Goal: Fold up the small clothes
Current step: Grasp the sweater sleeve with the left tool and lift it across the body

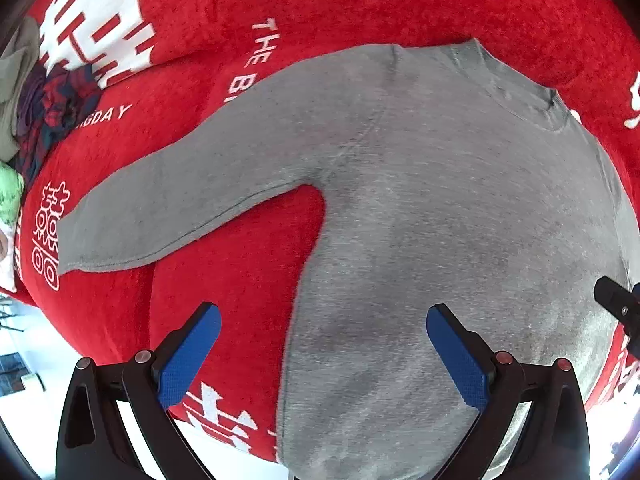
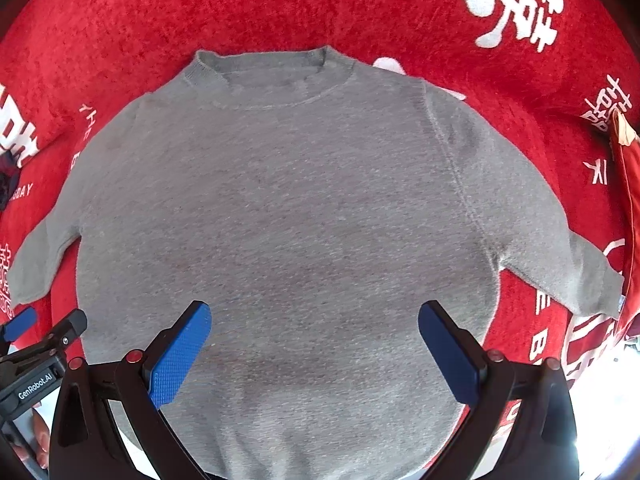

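Observation:
A small grey long-sleeved sweater [image 1: 460, 208] lies flat and spread out on a red cloth with white lettering [image 1: 240, 248], collar at the far side, both sleeves stretched sideways. It fills the right wrist view [image 2: 280, 208]. My left gripper [image 1: 323, 350] is open and empty, above the sweater's left hem edge. My right gripper [image 2: 314, 350] is open and empty, above the middle of the lower body. The left gripper also shows at the left edge of the right wrist view [image 2: 44, 330]. The right gripper's black tip shows at the right edge of the left wrist view [image 1: 618, 304].
A heap of other clothes, dark patterned and beige [image 1: 36, 104], lies at the far left on the red cloth. A folded red item [image 2: 628, 200] lies at the right. The cloth's near edge [image 1: 224, 440] drops off to a bright floor.

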Tool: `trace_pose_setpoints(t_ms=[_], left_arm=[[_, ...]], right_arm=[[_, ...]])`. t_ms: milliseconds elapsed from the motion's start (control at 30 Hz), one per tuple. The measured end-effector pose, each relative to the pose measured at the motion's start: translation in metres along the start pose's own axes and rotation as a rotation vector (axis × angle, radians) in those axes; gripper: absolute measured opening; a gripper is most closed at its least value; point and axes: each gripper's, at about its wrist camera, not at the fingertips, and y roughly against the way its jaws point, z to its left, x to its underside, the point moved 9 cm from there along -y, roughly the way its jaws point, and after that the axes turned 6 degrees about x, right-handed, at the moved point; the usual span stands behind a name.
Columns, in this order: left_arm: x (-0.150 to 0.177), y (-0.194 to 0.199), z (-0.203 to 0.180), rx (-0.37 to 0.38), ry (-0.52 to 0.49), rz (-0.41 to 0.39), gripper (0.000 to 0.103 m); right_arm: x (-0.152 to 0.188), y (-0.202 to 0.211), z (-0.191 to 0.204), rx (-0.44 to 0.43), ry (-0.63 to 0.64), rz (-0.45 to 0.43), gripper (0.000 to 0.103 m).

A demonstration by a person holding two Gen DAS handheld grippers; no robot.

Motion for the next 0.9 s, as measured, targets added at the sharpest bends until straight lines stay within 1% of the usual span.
trace_pose_setpoints(t_ms=[133,200,267,300,333,400,467,533,600,667,700,767,800,833,900], left_arm=[[0.000,0.000,0.018,-0.006,0.028,-0.019,0.103],[0.000,-0.001,0.027,0.001,0.043,-0.025,0.103],[0.002,-0.005,0.037,0.020,0.065,-0.012,0.103],[0.003,-0.008,0.042,0.045,0.086,0.002,0.103],[0.004,-0.010,0.048,0.069,0.109,0.014,0.103],[0.006,-0.015,0.062,0.088,0.151,0.022,0.103],[0.005,-0.019,0.079,0.087,0.176,0.013,0.103],[0.004,-0.023,0.096,0.093,0.196,-0.006,0.103],[0.003,-0.025,0.113,0.123,0.232,-0.041,0.103],[0.002,-0.028,0.135,0.173,0.303,-0.084,0.103],[0.003,-0.032,0.144,0.216,0.344,-0.098,0.103],[0.004,-0.045,0.162,0.349,0.463,-0.121,0.103],[0.004,-0.050,0.170,0.400,0.512,-0.136,0.103],[0.002,-0.055,0.173,0.442,0.546,-0.148,0.103],[0.000,-0.063,0.176,0.500,0.605,-0.162,0.103]], right_arm=[[-0.001,0.002,0.017,-0.026,0.010,-0.002,0.103],[-0.002,0.005,0.027,-0.056,0.009,-0.011,0.103],[-0.002,0.007,0.038,-0.078,0.014,-0.019,0.103],[-0.002,0.008,0.045,-0.085,0.022,-0.024,0.103],[-0.001,0.009,0.051,-0.084,0.034,-0.029,0.103],[0.000,0.009,0.068,-0.081,0.072,-0.037,0.103],[0.003,0.009,0.084,-0.093,0.110,-0.033,0.103],[0.010,0.008,0.103,-0.126,0.147,-0.014,0.103],[0.017,0.007,0.120,-0.154,0.179,0.002,0.103],[0.023,0.005,0.132,-0.162,0.206,0.008,0.103],[0.026,0.004,0.139,-0.164,0.220,0.009,0.103],[0.032,0.001,0.148,-0.170,0.240,0.018,0.103],[0.033,0.000,0.151,-0.174,0.247,0.023,0.103],[0.034,-0.002,0.153,-0.177,0.252,0.027,0.103],[0.038,-0.002,0.158,-0.180,0.262,0.029,0.103]])
